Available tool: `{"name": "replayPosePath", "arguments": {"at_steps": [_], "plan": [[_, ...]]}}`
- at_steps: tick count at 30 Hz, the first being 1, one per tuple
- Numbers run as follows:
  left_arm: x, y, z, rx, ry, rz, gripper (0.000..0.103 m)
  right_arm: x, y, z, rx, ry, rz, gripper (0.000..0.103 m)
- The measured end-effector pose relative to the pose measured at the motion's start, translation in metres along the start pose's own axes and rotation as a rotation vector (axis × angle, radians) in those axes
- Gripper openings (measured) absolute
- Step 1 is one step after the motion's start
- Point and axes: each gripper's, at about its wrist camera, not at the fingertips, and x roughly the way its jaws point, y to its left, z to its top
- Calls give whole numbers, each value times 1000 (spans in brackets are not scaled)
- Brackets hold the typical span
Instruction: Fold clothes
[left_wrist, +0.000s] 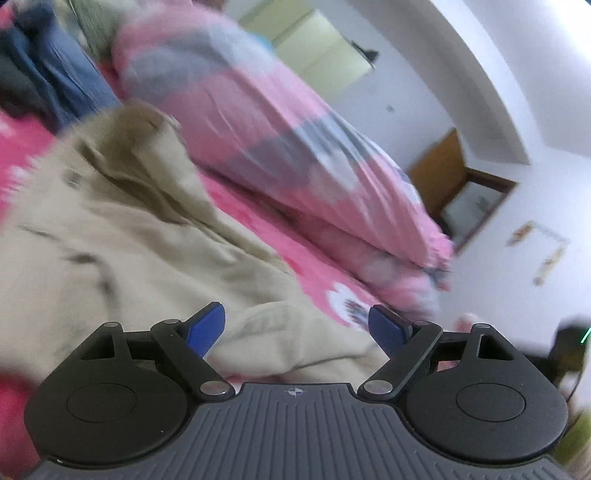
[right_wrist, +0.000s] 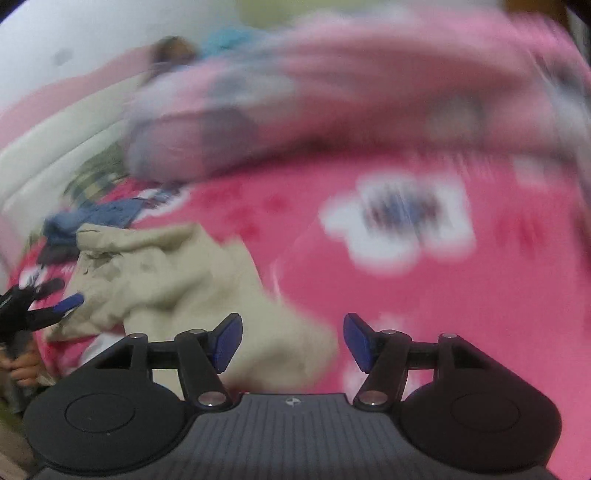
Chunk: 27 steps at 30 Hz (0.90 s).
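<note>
Jaws wide above beige garment (left_wrist: 122, 240)

Light soft, even, daytime-like; no hard shadows, no glare. Both views bend strongly at the edges. Left wrist view: motion smear on the quilt (left_wrist: 280, 122) and beige garment (left_wrist: 122, 236). Right wrist view: heavier smear across the bedsheet (right_wrist: 424, 280); only the tool body is sharp.

beige garment (left_wrist: 122, 236): matt soft cloth | bedsheet (right_wrist: 461, 295): pink printed cloth, probably smooth | claw (left_wrist: 297, 328): matt black plastic
</note>
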Motion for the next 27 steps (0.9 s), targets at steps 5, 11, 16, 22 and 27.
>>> {"name": "replayPosePath", "arguments": {"at_steps": [5, 11, 16, 22, 27], "plan": [[-31, -6, -20, 113, -117, 240, 86, 78, 102, 53, -346, -95, 258, 64], [-57, 16, -23, 14, -112, 316, 83, 202, 212, 72, -613, 8, 402, 62], [-81, 33, -36, -42, -112, 308, 85, 260, 250, 64, -744, 55, 377, 28], [-73, 60, -30, -160, -160, 286, 79, 308, 248, 87, -600, 24, 322, 18], [-60, 70, -30, -169, -222, 298, 53, 331, 244, 91, -562, 46, 354, 21]]}}
